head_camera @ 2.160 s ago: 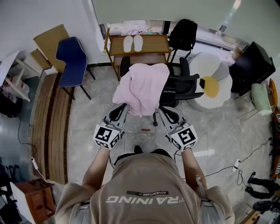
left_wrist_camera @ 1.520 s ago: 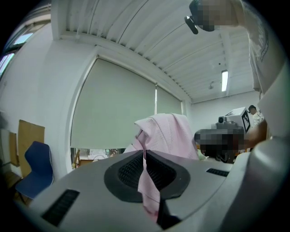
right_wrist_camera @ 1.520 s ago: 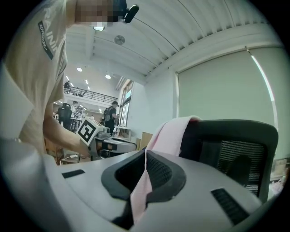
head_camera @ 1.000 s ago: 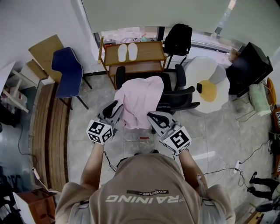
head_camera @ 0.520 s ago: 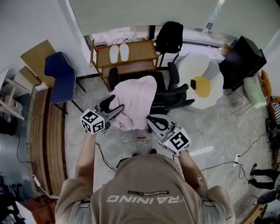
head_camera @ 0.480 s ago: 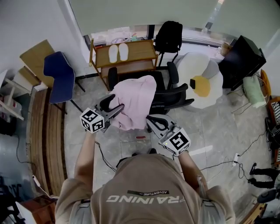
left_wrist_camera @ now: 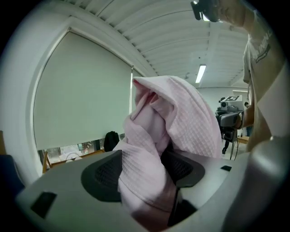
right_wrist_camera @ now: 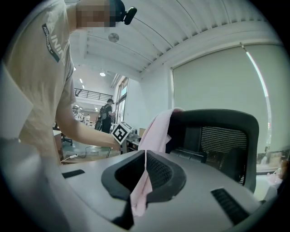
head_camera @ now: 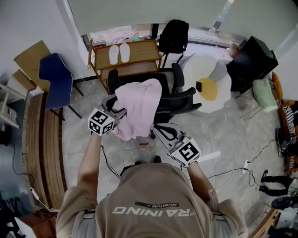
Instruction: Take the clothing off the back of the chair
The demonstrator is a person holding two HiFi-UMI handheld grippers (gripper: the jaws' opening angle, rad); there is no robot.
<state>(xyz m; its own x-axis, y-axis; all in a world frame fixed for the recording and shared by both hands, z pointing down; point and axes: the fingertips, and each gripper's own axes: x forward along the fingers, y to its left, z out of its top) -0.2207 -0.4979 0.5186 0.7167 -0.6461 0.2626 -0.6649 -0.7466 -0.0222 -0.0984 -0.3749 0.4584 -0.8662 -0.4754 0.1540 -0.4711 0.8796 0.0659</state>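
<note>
Office workroom, black swivel chair (head_camera: 182, 99), blue side chair (head_camera: 51, 74), roller blind (head_camera: 139, 11)

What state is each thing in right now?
Pink garment: draped over the chair back, not yet off.
Chair: upright, garment on its back.
Left tongs: open, jaws just opened, bunched garment between them.
Right tongs: shut on the garment's edge.

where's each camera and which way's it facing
Head view: on the head, steeply down at pink garment, chair, left arm, left claw, right claw.
Left gripper view: rides left claw, faces garment bunched between jaws just opened; torso beside.
Right gripper view: rides right claw, shut on garment, faces chair back, left arm.
All share garment.
</note>
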